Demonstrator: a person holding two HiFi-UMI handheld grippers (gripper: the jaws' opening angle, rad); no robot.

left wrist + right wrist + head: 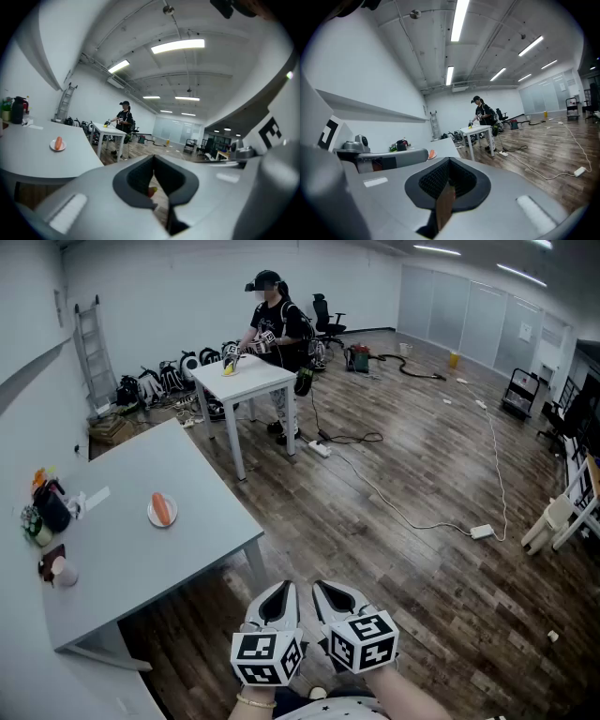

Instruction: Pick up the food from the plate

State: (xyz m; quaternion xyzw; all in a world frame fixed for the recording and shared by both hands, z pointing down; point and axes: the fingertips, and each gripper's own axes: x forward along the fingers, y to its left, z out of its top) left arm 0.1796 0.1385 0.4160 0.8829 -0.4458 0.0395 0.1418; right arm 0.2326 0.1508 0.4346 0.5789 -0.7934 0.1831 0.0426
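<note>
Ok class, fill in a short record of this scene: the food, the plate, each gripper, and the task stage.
food: orange piece, lying on the plate
plate: white, on the grey table
left gripper: shut, empty, over the floor, apart from the table
right gripper: shut, empty, close beside the left gripper
task stage: not yet begun, food untouched

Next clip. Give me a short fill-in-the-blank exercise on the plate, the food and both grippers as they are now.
1. The small round white plate on the grey table holds one ____ piece of food.
2. The left gripper and the right gripper both have their jaws ____.
3. In the head view, the plate lies to the ____ of both grippers.

Missing words: orange; shut; left.
</note>
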